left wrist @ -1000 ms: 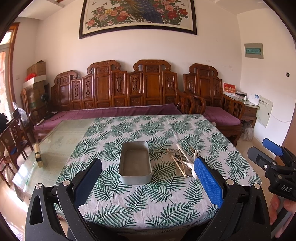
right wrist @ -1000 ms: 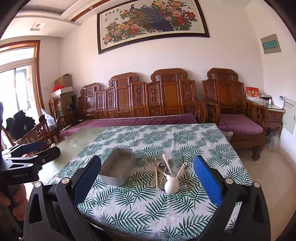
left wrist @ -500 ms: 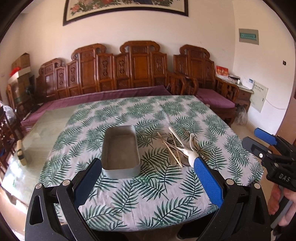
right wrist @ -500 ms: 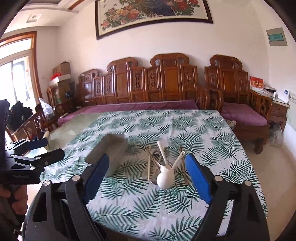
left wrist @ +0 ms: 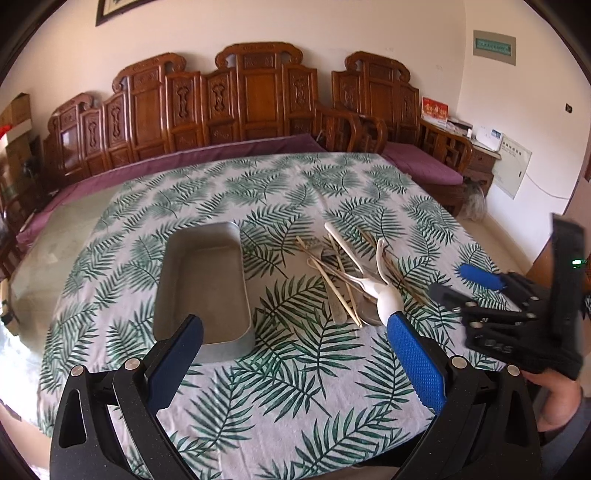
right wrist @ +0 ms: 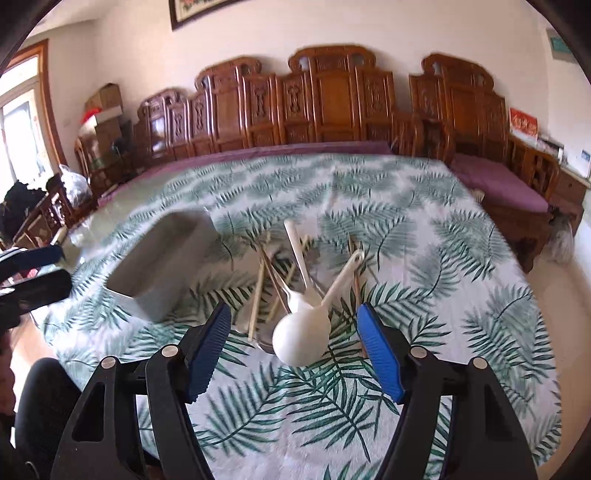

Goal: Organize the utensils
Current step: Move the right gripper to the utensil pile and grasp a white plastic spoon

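Two grippers are held wide apart, gripping nothing: left gripper framing the tray, right gripper framing white spoons heaped with chopsticks, seen blurred there.

A home's sitting room is showing here. A long carved wooden bench with a purple cushion is running along the plain wall behind a table under a palm-leaf tablecloth. A framed painting is hanging above, and cardboard boxes are sitting stacked by the window corner.
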Demonstrator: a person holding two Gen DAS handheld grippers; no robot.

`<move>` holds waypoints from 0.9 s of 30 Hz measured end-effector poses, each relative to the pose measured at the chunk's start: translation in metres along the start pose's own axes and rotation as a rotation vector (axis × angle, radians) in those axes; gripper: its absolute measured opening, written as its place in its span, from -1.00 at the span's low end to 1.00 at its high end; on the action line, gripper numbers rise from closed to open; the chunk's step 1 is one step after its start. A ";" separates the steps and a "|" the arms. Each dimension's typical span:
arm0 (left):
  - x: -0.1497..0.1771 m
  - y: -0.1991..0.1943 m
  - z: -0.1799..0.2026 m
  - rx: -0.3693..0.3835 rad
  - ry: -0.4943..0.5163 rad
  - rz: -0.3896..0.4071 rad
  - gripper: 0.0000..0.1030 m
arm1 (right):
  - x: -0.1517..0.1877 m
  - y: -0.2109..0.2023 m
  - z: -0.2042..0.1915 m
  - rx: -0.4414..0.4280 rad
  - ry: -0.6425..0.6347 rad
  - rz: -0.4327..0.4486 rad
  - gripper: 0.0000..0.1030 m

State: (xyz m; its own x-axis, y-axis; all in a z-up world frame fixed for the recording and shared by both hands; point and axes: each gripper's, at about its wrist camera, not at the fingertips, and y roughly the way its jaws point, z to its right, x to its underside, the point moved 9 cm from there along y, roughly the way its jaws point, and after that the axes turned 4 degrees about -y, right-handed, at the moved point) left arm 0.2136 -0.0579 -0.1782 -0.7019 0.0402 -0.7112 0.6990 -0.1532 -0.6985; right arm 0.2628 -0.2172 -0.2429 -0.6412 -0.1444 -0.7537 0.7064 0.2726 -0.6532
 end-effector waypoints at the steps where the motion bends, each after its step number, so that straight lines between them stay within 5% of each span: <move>1: 0.000 0.006 0.000 -0.001 0.001 -0.005 0.87 | 0.003 0.009 0.001 -0.002 0.000 -0.017 0.41; 12: 0.005 0.043 -0.004 -0.011 0.003 -0.049 0.70 | 0.018 0.099 0.013 -0.013 0.011 -0.156 0.41; 21: 0.013 0.063 0.000 -0.018 -0.009 -0.075 0.70 | 0.031 0.115 0.008 0.023 -0.045 -0.221 0.41; 27: 0.019 0.074 0.004 -0.032 0.009 -0.091 0.70 | 0.035 0.103 0.026 0.023 0.008 -0.210 0.09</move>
State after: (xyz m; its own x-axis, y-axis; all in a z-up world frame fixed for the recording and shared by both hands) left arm 0.2513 -0.0727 -0.2435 -0.7618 0.0616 -0.6449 0.6362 -0.1170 -0.7626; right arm 0.3206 -0.2187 -0.3381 -0.7775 -0.1882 -0.6001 0.5635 0.2154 -0.7976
